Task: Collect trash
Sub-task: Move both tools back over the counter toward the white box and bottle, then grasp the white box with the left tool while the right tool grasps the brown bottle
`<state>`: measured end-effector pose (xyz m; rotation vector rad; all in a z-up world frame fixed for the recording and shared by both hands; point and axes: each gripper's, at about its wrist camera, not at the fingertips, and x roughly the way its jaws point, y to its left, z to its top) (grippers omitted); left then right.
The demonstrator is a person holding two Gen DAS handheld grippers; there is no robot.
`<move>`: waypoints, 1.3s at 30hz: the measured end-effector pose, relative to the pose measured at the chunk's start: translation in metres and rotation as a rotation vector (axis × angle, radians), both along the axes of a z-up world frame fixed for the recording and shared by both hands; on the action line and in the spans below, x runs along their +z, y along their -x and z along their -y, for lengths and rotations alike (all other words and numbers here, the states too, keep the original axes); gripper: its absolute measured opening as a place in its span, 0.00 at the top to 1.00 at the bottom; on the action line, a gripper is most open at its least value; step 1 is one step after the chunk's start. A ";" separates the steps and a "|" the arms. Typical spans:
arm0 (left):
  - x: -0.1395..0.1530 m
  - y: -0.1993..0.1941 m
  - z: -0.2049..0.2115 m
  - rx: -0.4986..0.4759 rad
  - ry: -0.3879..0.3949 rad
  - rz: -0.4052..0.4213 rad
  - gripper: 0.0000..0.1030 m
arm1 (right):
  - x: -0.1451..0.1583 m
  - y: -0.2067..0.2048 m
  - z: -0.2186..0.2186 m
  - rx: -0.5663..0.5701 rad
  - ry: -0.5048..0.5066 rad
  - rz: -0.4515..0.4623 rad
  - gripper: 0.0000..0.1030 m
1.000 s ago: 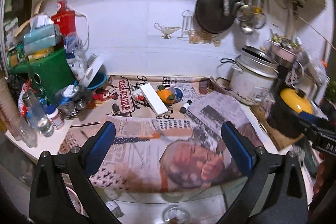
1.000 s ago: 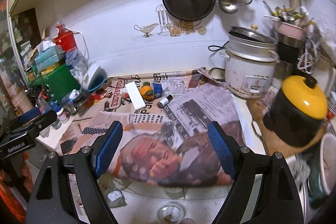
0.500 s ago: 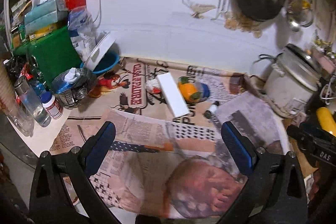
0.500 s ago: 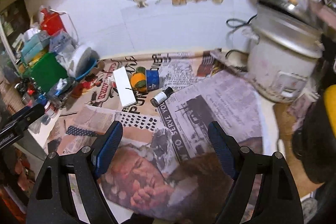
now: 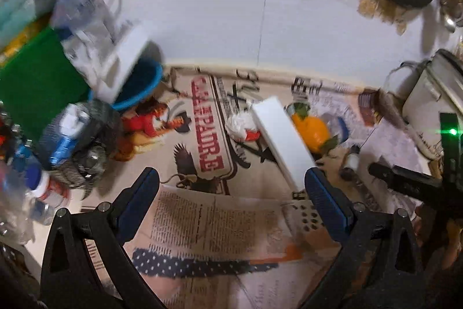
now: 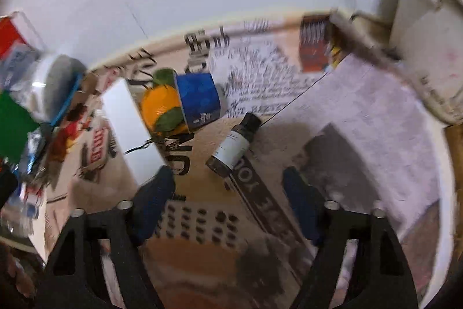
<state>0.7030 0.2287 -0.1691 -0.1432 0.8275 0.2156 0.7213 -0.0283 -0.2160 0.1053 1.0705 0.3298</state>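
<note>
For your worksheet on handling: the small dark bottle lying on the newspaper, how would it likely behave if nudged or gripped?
The small dark bottle lies on its side and looks round, so a nudge would probably roll it. Its smooth body may slip between gripper pads. It looks small, so likely light; whether it is glass or plastic, I cannot tell.

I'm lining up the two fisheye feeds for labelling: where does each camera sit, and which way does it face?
Left wrist: on the left gripper, looking down and forward over the newspaper-covered counter toward the white wall; its own two open blue-padded fingers show, and the other gripper's black body at the right edge.
Right wrist: on the right gripper, lower and closer, facing the small dark bottle; its own open fingers show.
Shared: the white box, the orange-printed cup and the bottle.
</note>
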 end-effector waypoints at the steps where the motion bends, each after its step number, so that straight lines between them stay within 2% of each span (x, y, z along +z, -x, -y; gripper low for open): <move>1: -0.008 -0.006 -0.002 -0.010 0.005 -0.022 0.02 | -0.007 -0.006 -0.004 -0.003 0.000 -0.019 0.39; 5: -0.047 -0.035 -0.002 -0.056 0.048 -0.109 0.02 | -0.029 -0.023 -0.016 -0.031 0.022 -0.052 0.44; 7: -0.059 -0.044 0.003 -0.070 0.081 -0.138 0.02 | -0.035 -0.025 -0.014 -0.038 0.032 -0.063 0.50; 9: -0.075 -0.055 0.016 -0.100 0.131 -0.167 0.02 | -0.039 -0.027 -0.011 -0.036 0.026 -0.072 0.61; 12: -0.088 -0.068 0.036 -0.129 0.167 -0.185 0.02 | -0.038 -0.022 -0.001 -0.030 0.044 -0.065 0.75; 17: -0.101 -0.093 0.062 -0.127 0.199 -0.198 0.02 | -0.035 -0.009 0.020 -0.042 0.061 -0.054 0.75; 24: -0.124 -0.124 0.078 -0.003 0.161 -0.210 0.02 | -0.034 0.000 0.055 -0.092 0.053 -0.069 0.75; 26: -0.127 -0.126 0.081 0.032 0.124 -0.210 0.02 | -0.033 0.001 0.060 -0.096 0.059 -0.066 0.75; 28: -0.130 -0.123 0.081 0.068 0.065 -0.211 0.10 | -0.031 0.003 0.065 -0.096 0.060 -0.063 0.75; 30: -0.133 -0.119 0.079 0.070 0.027 -0.213 0.16 | -0.028 0.006 0.069 -0.096 0.062 -0.056 0.75; 32: -0.132 -0.108 0.075 0.056 0.009 -0.192 0.27 | -0.026 0.007 0.072 -0.095 0.059 -0.050 0.75; 34: -0.130 -0.101 0.073 0.028 0.006 -0.175 0.46 | -0.024 0.008 0.073 -0.094 0.048 -0.043 0.75; 36: -0.128 -0.097 0.074 0.004 -0.012 -0.175 0.51 | -0.022 0.009 0.074 -0.089 0.035 -0.036 0.75; 39: -0.122 -0.093 0.071 -0.003 0.020 -0.162 0.51 | -0.015 0.014 0.075 -0.078 0.023 -0.019 0.75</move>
